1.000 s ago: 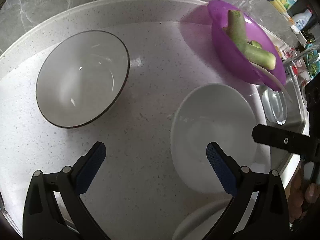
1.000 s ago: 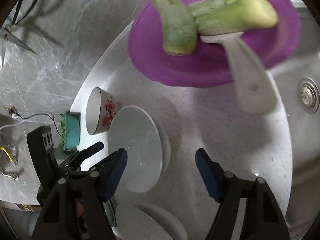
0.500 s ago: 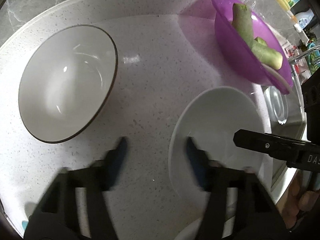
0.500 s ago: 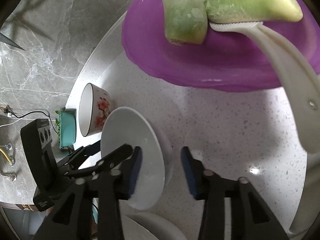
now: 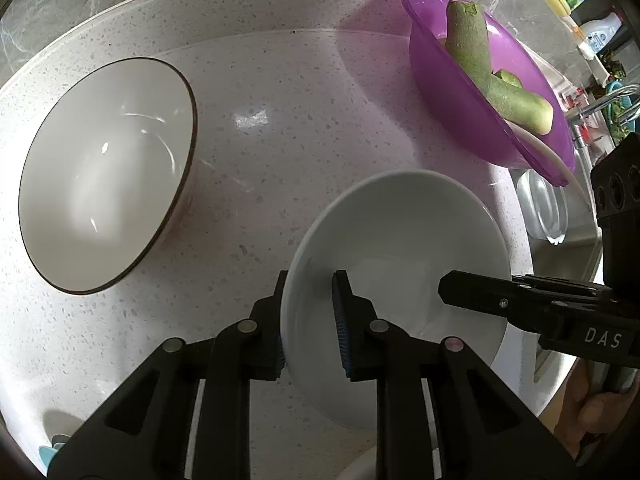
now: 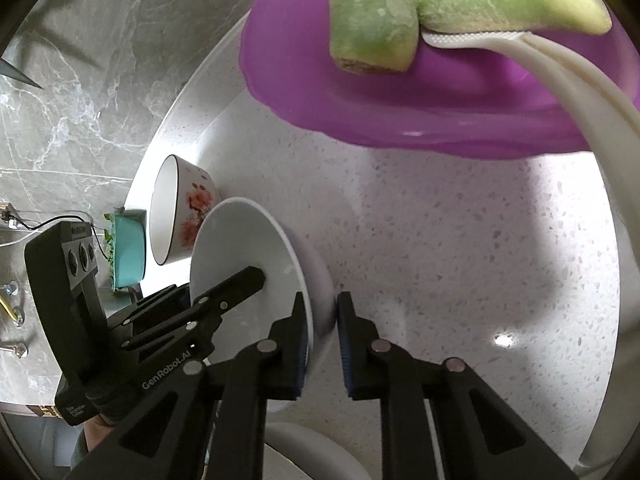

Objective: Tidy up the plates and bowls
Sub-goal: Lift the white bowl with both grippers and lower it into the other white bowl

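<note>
A plain white bowl (image 5: 404, 220) sits on the speckled round counter (image 5: 280, 112). My left gripper (image 5: 310, 320) is shut on its near-left rim, one finger inside and one outside. My right gripper (image 6: 322, 340) is shut on the opposite rim of the same white bowl (image 6: 244, 248), and its finger reaches in from the right in the left wrist view (image 5: 500, 296). A larger bowl with a dark rim (image 5: 104, 172) stands to the left; in the right wrist view it shows a pink flower print (image 6: 180, 208).
A purple bowl (image 5: 472, 100) with green vegetable pieces (image 5: 492, 80) and a white spoon (image 6: 560, 80) stands at the far right. A sink with a glass lid (image 5: 544, 208) lies beyond the counter edge. Another white dish (image 6: 304, 456) lies just below my grippers.
Both grippers have moved in and closed on opposite rims of the white bowl; a second ago both were open above the counter.
</note>
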`<action>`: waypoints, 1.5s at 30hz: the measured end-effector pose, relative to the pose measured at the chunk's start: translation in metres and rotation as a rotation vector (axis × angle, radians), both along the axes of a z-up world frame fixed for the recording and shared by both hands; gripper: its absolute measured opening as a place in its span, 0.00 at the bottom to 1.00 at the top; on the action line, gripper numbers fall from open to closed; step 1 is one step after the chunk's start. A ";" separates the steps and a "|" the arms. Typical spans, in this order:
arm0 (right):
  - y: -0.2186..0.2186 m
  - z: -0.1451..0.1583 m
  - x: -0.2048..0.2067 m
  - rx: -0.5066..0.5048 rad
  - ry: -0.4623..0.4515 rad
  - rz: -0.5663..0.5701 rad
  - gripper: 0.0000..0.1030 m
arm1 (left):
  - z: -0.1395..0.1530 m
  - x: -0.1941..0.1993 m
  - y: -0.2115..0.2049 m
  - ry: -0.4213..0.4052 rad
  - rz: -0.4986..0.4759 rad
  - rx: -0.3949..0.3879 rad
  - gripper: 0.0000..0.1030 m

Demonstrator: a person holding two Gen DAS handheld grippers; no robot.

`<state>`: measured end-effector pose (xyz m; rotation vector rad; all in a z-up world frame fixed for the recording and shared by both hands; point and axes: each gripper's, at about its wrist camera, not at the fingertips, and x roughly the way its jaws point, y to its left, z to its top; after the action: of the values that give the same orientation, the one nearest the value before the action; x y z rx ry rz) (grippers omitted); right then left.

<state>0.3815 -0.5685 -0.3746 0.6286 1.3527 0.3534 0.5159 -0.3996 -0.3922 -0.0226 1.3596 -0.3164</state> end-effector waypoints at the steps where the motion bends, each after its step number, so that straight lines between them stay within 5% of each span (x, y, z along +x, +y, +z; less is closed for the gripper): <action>1: 0.002 0.001 0.000 -0.005 -0.002 0.001 0.16 | 0.000 0.000 0.000 0.000 -0.001 -0.001 0.18; 19: 0.002 0.036 -0.012 0.012 -0.058 0.004 0.16 | 0.057 -0.028 0.008 -0.058 -0.030 -0.039 0.17; 32: 0.019 0.082 -0.081 -0.003 -0.062 0.091 0.17 | 0.103 -0.132 0.016 -0.068 -0.028 -0.044 0.17; 45: 0.024 0.056 -0.142 -0.027 0.024 0.123 0.18 | 0.076 -0.229 0.021 -0.023 -0.031 -0.017 0.18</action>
<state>0.2394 -0.5443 -0.3184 0.5301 1.4210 0.4277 0.2871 -0.3781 -0.3161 -0.0115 1.3357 -0.3534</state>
